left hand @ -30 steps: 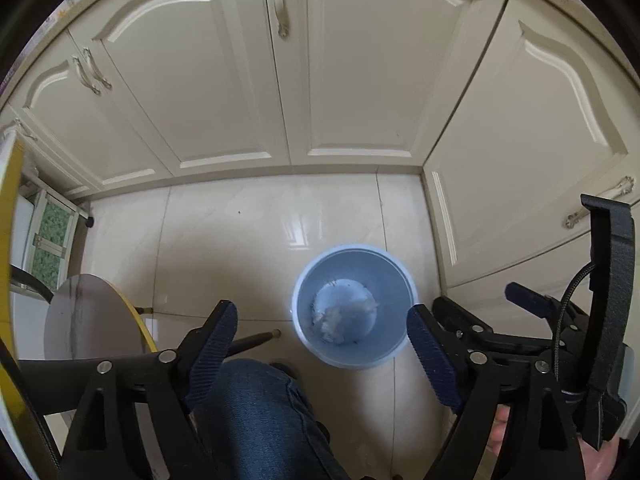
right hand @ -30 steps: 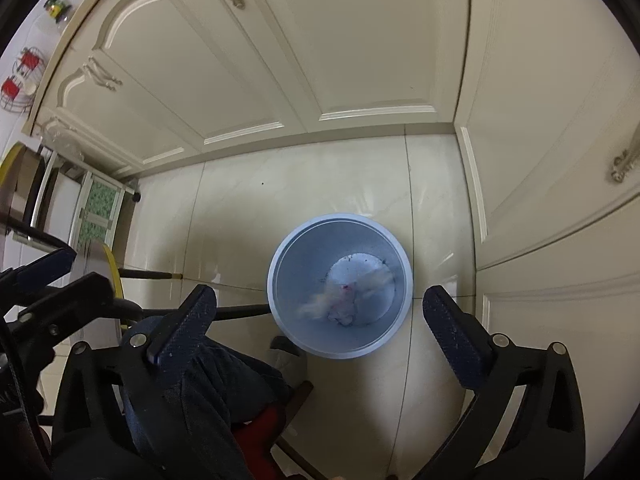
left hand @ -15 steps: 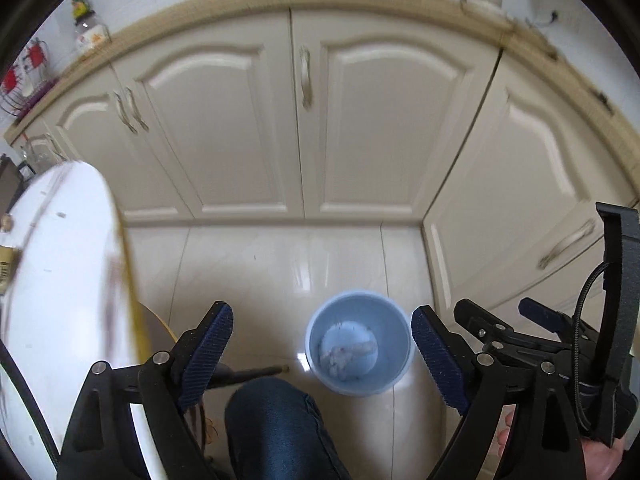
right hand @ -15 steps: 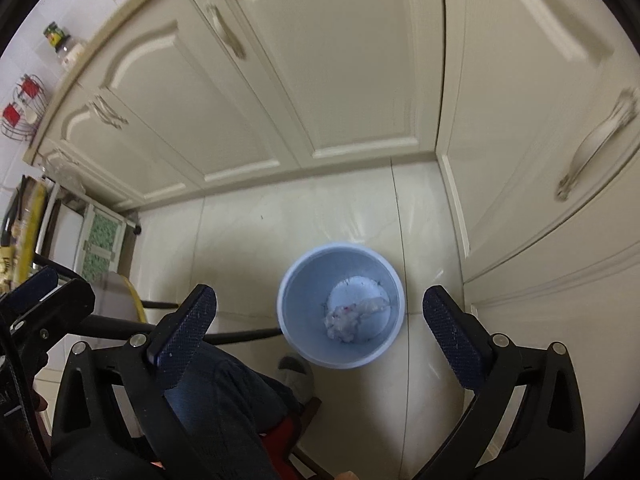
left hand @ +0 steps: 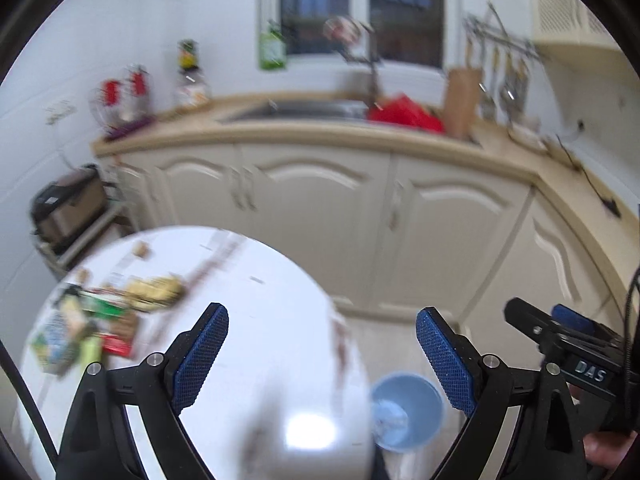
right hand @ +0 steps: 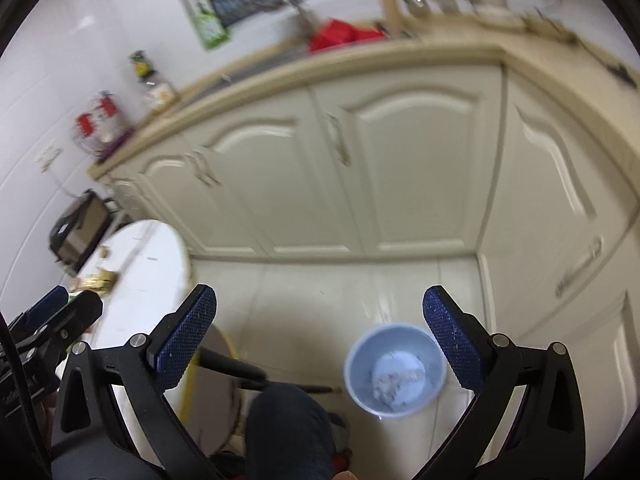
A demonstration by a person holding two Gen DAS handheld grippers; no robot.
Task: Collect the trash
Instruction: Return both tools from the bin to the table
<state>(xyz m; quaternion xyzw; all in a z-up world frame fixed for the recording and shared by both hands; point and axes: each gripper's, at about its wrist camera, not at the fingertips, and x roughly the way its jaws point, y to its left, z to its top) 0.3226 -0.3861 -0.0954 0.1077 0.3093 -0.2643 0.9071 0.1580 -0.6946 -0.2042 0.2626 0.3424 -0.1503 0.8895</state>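
Both views have tilted up to the counter; left gripper (left hand: pixel 322 354) and right gripper (right hand: pixel 320 336) gape empty. Bin (right hand: pixel 396 376) on bare floor holds, apparently, crumpled paper.

A home kitchen: cream panelled cabinets (left hand: pixel 328 216) run under a beige worktop (left hand: pixel 304 132) holding a sink (left hand: pixel 296 110). Above the sink is a window (left hand: pixel 360 4); right of it, utensils hang on a rail (left hand: pixel 500 40).
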